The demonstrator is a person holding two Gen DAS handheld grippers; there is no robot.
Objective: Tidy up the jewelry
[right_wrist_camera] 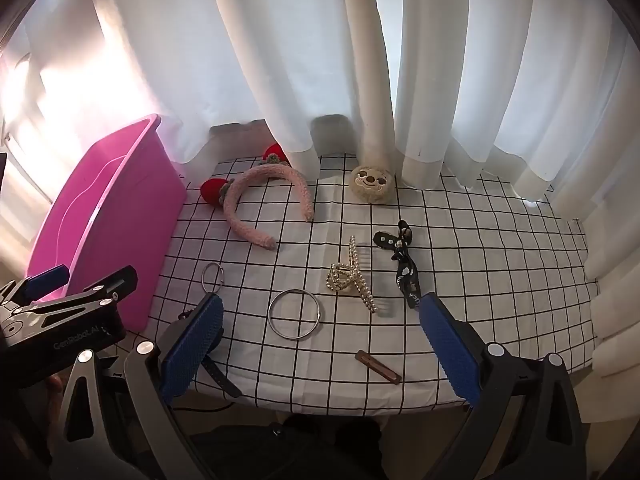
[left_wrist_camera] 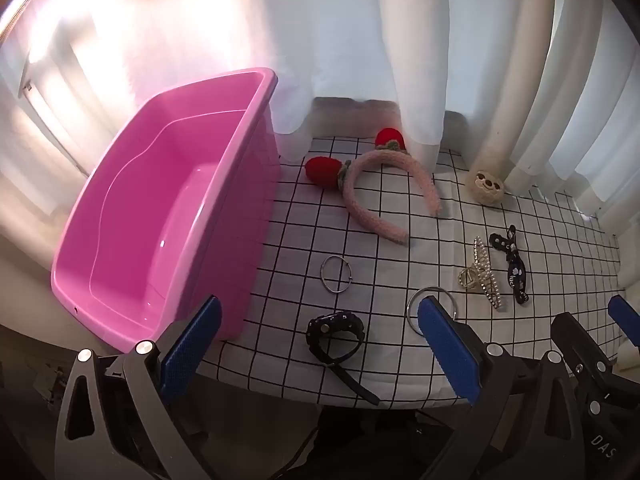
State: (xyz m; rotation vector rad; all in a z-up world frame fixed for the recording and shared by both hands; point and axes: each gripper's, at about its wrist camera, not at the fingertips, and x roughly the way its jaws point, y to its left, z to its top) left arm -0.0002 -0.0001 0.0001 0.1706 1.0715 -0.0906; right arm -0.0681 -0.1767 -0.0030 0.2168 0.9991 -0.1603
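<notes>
From the left wrist, the left gripper (left_wrist_camera: 318,344) is hanging over the near edge of the checked tablecloth (left_wrist_camera: 400,280) with its blue fingers (left_wrist_camera: 192,344) spread wide and holding nothing. A black watch (left_wrist_camera: 334,332) is lying between them, untouched. The pink bin (left_wrist_camera: 120,300) is sitting just beside the left finger, and a small metal ring (left_wrist_camera: 337,274) is lying further out.

From the right wrist, the right gripper (right_wrist_camera: 320,344) is likewise standing fully open and empty. A large metal bangle (right_wrist_camera: 295,313) is resting between its fingers, clear of both. A pearl claw clip (right_wrist_camera: 352,276) and a black hair clip (right_wrist_camera: 400,264) are lying beyond; a brown barrette (right_wrist_camera: 378,367) is lying nearer.
</notes>
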